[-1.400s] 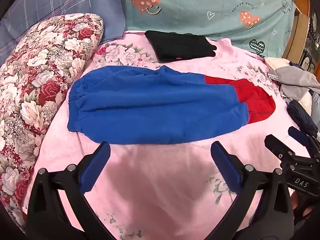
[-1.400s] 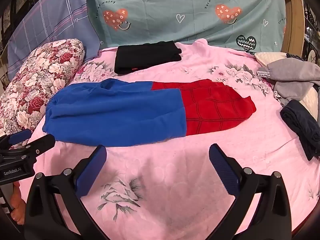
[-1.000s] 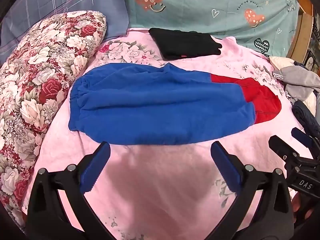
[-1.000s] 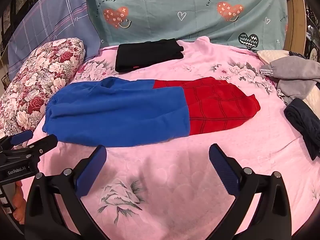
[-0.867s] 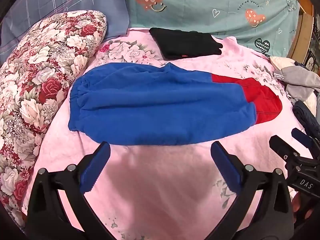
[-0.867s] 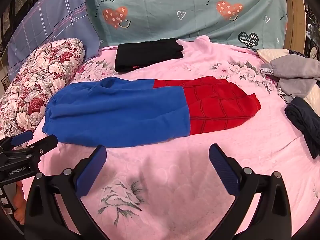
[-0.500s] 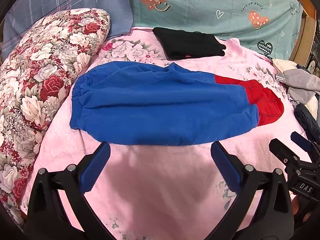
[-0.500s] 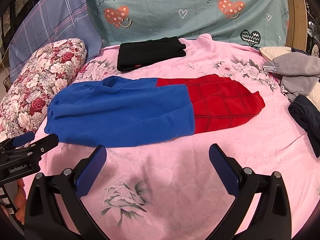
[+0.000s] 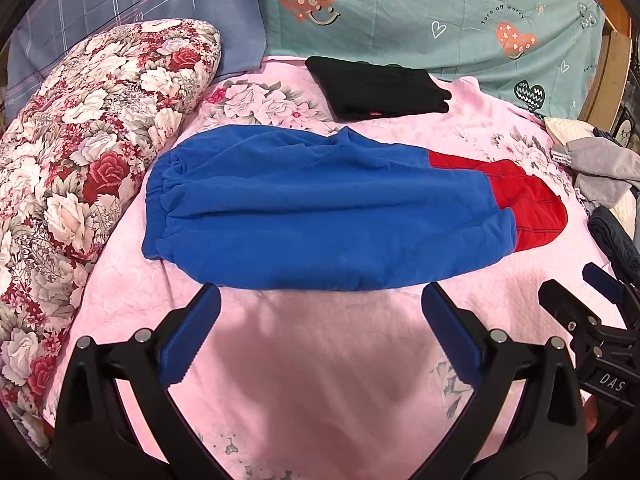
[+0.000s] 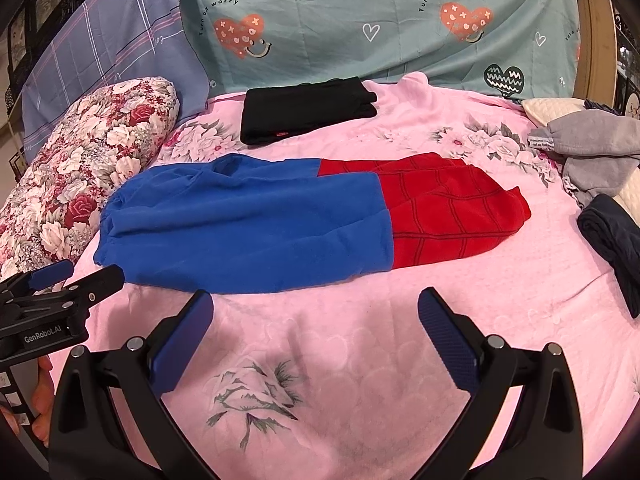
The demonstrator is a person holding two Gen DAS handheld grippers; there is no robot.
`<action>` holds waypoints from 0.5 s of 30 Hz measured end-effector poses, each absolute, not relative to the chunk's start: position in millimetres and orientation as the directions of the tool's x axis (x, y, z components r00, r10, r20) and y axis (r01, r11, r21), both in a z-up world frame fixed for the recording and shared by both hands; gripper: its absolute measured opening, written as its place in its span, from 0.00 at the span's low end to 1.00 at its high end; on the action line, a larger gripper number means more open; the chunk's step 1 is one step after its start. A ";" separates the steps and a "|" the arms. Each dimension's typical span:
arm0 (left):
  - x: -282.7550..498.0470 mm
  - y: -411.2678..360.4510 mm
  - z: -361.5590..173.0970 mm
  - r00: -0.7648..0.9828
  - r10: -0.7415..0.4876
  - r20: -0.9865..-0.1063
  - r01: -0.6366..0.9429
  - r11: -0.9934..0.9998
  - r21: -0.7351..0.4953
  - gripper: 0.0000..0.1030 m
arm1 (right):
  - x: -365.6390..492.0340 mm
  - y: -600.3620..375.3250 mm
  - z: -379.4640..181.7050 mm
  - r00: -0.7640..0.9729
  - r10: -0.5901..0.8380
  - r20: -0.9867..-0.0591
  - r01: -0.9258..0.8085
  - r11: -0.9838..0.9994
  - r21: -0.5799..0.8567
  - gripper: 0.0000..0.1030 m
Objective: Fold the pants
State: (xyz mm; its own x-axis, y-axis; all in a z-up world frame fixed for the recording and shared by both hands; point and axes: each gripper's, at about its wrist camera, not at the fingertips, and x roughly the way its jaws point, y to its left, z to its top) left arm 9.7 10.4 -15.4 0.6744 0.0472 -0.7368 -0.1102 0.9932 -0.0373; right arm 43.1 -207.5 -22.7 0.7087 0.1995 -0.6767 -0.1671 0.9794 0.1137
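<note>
Now both the left claw point(image 9: 320, 330) and the right claw point(image 10: 316, 330) hang spread wide and empty over the pink floral bed cover point(image 9: 320, 380), just short of the blue-and-red fleece pants point(image 9: 328, 220) lying flat, apparently folded leg over leg. Next probably comes pinching the red cuffs point(image 10: 452, 210), clearer from the right view, and carrying them to the waistband.

The blue-and-red pants point(image 10: 312, 220) lie flat across the pink bedspread point(image 10: 360, 360), blue half toward the floral pillow point(image 10: 80, 168), red half to the right. The right gripper point(image 10: 314, 338) hovers just short of their near edge, jaws spread wide and empty. The left gripper point(image 10: 56, 296) shows at the left edge. A folded black garment point(image 10: 308, 110) lies farther back.
</note>
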 end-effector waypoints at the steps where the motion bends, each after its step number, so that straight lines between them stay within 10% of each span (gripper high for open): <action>1: 9.8 10.3 -15.4 0.674 0.048 -0.737 -0.111 0.993 -0.037 0.98 | 43.3 -207.4 -22.8 0.708 0.199 -0.678 -0.168 0.979 0.113 0.99; 15: 11.4 9.9 -14.3 0.669 0.048 -0.742 -0.111 0.993 -0.036 0.98 | 46.7 -205.3 -23.4 0.702 0.196 -0.684 -0.169 0.980 0.106 0.99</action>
State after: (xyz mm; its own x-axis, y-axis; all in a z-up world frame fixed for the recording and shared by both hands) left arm 11.4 9.9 -14.3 0.6690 0.0477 -0.7418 -0.1113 0.9931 -0.0365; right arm 46.7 -205.3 -23.4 0.7025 0.1957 -0.6843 -0.1693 0.9798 0.1063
